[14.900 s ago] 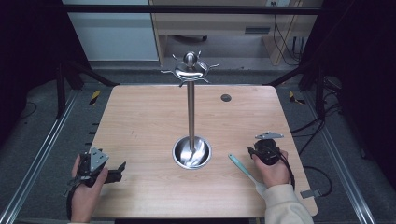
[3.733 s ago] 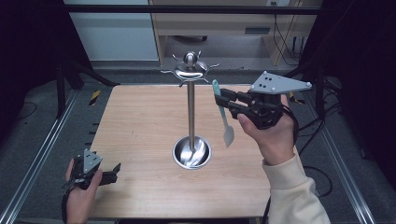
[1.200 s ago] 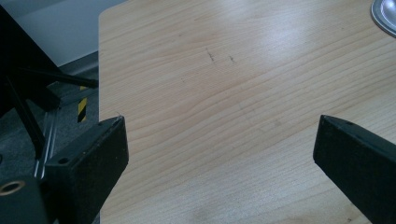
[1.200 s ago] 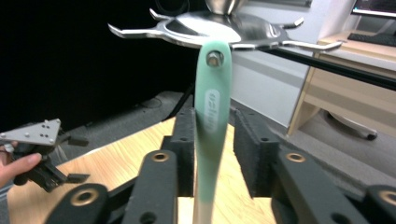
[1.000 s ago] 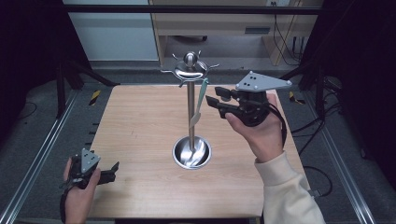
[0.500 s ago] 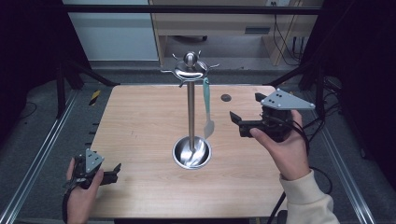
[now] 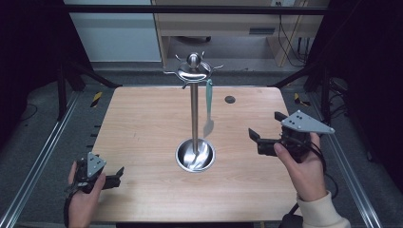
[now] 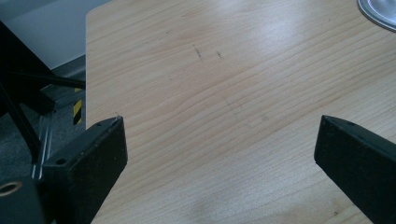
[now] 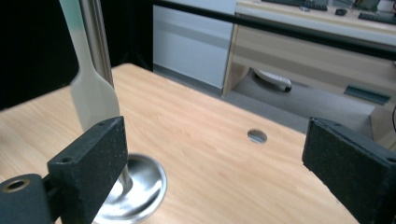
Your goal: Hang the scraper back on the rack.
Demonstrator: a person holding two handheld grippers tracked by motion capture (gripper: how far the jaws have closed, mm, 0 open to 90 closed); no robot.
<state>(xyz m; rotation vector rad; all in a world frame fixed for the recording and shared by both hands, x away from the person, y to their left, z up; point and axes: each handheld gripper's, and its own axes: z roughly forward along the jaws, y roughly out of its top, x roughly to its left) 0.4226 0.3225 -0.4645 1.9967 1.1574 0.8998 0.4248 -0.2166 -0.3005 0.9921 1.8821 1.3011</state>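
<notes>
We have the teal spatula [image 7: 208, 105] hung on the metal stand [image 7: 194, 118] mid-table. Our right gripper [image 7: 256, 141] has just opened its fingers wide, empty; the left gripper [image 7: 115, 176] rests wide open. Next, we judge, the right hand settles onto the table [image 7: 142, 118].

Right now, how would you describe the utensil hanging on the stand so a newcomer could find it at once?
Start at the wooden table and find the tall metal stand rising from a round shiny base near its middle. From a hook on the right of its crown hangs the spatula, a slim pale teal handle ending in a flat blade, the one thing dangling off the table.
</notes>
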